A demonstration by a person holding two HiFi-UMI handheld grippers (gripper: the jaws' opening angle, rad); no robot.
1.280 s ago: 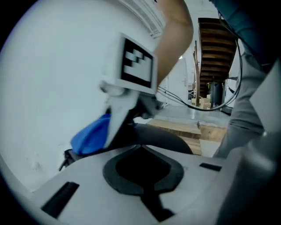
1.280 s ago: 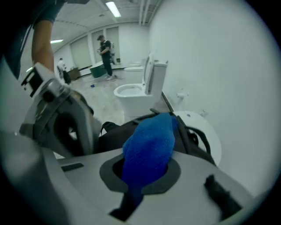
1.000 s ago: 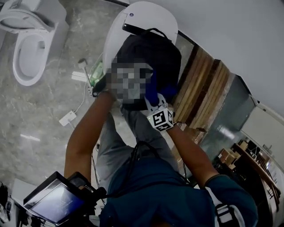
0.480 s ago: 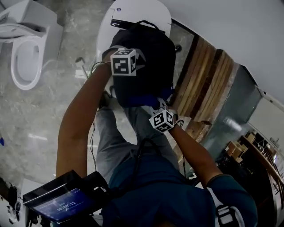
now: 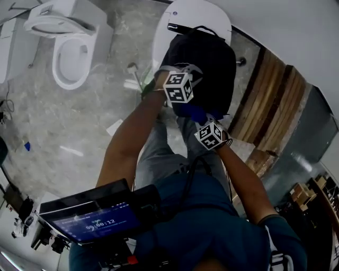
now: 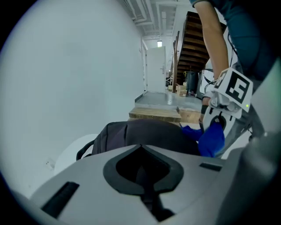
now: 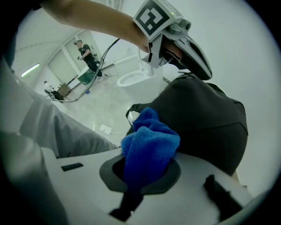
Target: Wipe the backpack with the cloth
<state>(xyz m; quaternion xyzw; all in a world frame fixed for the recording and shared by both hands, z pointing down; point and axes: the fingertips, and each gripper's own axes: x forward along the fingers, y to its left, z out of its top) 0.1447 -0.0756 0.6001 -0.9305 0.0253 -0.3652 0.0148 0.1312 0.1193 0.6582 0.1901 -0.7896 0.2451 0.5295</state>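
Little has changed in the last half second. The left gripper [image 5: 183, 79] is still up against the near side of the black backpack [image 5: 209, 53], and the right gripper [image 5: 201, 120] still sits at the bag's lower edge. Only the head view has swung, so the toilet [image 5: 69, 53] now shows whole, well off to the left of both sets of fingers.

The right fingers are clamped on a bunched blue cloth [image 7: 147, 147]. It bulges out beyond them and touches the backpack's near edge, and the bag's dark side fills the space just past them. The left fingers are closed together with nothing between them, and the backpack lies just beyond their tips. From there the cloth [image 6: 211, 139] hangs off to their right, under the right gripper [image 6: 219, 121].

The backpack rests on a white oval tabletop [image 5: 196, 13], on the far side of both grippers. Wooden planks [image 5: 270, 100] lie to the right of the right fingers. The person's grey trouser legs [image 5: 159, 153] are below them.

The left gripper's marker cube and forearm cover the bag's near left corner in the head view. In the right gripper view the left gripper [image 7: 178, 41] hangs across the top of the bag.
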